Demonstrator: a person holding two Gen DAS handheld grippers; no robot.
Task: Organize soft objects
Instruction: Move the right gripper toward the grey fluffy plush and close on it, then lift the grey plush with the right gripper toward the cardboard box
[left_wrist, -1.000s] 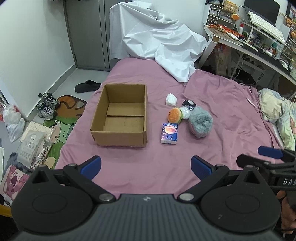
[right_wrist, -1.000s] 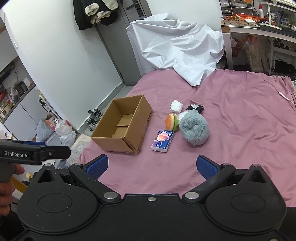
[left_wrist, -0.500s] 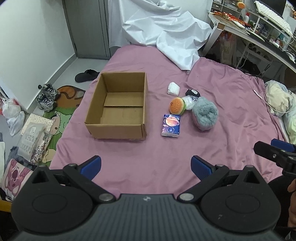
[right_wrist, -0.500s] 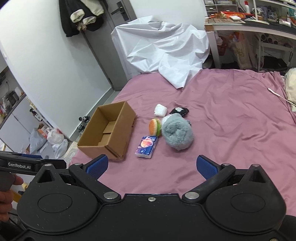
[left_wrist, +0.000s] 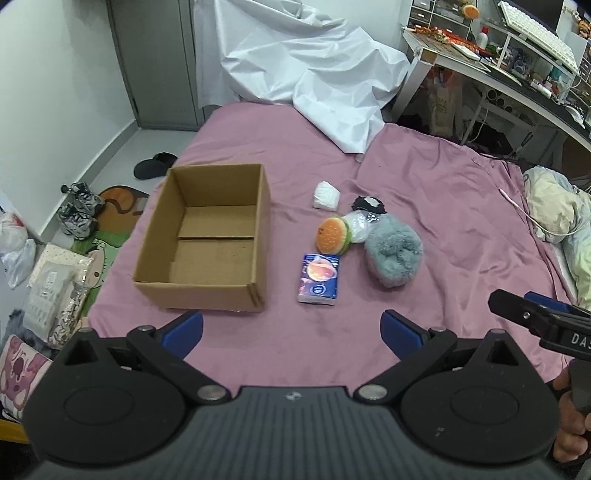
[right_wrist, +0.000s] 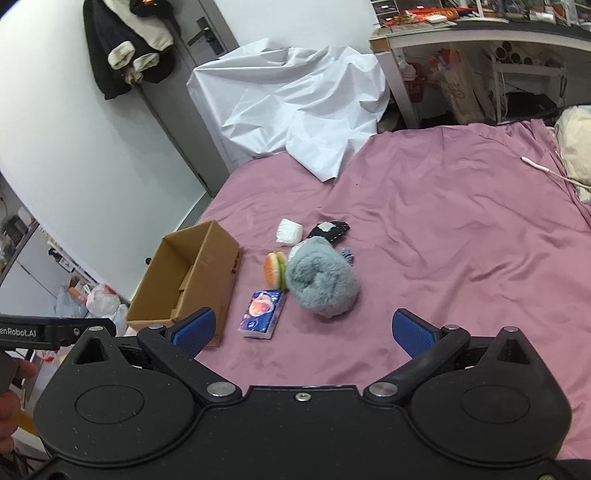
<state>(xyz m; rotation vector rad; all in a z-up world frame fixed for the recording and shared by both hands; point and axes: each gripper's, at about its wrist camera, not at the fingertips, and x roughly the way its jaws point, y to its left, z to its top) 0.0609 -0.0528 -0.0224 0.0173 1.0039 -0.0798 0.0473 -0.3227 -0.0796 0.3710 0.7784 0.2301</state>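
**A:** anything in the cardboard box (left_wrist: 207, 240) yet?

**B:** nope, just bare cardboard inside. It sits open-topped near the bed's (left_wrist: 443, 206) left edge. The soft stuff is beside it on the sheet: tissue pack (left_wrist: 318, 278), burger plush (left_wrist: 333, 235), grey fluffy roll (left_wrist: 393, 254), white wad (left_wrist: 325, 195).

**A:** grippers?

**B:** left gripper (left_wrist: 291, 328) and right gripper (right_wrist: 302, 329) both have fingers spread wide, holding nothing, over the near edge.

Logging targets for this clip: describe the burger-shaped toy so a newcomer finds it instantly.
On the pink bedsheet, look right of the open cardboard box to the small cluster. The burger toy sits between the blue tissue pack and the grey fluffy bundle. Only it is orange with a green edge.
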